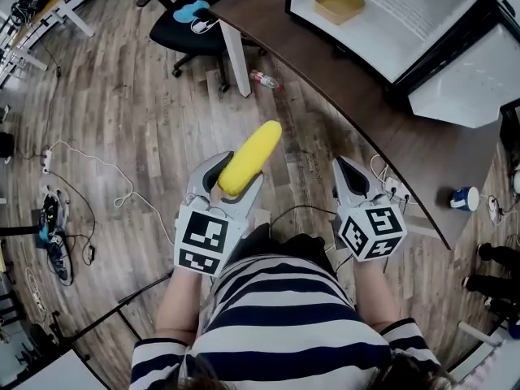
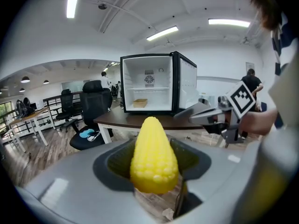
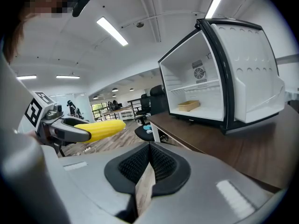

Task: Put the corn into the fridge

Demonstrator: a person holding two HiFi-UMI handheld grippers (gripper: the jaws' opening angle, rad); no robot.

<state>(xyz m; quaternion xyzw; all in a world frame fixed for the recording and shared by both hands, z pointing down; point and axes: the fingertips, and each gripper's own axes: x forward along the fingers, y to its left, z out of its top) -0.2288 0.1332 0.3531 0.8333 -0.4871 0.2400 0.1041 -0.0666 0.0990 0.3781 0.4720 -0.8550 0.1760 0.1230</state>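
Note:
A yellow corn cob (image 1: pixel 249 158) sticks out forward from my left gripper (image 1: pixel 230 179), which is shut on its thick end; in the left gripper view the corn (image 2: pixel 154 158) fills the space between the jaws. My right gripper (image 1: pixel 350 177) is held beside it, shut with nothing in it, its pads (image 3: pixel 156 162) nearly touching. The small fridge (image 1: pixel 382 31) stands open on the dark wooden table (image 1: pixel 341 88) ahead and to the right. Its white inside (image 2: pixel 148 85) holds a shallow yellow tray (image 3: pixel 188 106) on the bottom. The door (image 3: pixel 247 69) is swung wide to the right.
A black office chair (image 1: pixel 191 23) with a blue thing on its seat stands left of the table leg (image 1: pixel 236 55). A bottle (image 1: pixel 264 80) lies on the wood floor under the table edge. Cables (image 1: pixel 89 177) trail over the floor at left. A blue-and-white object (image 1: pixel 465 198) lies near the table's right end.

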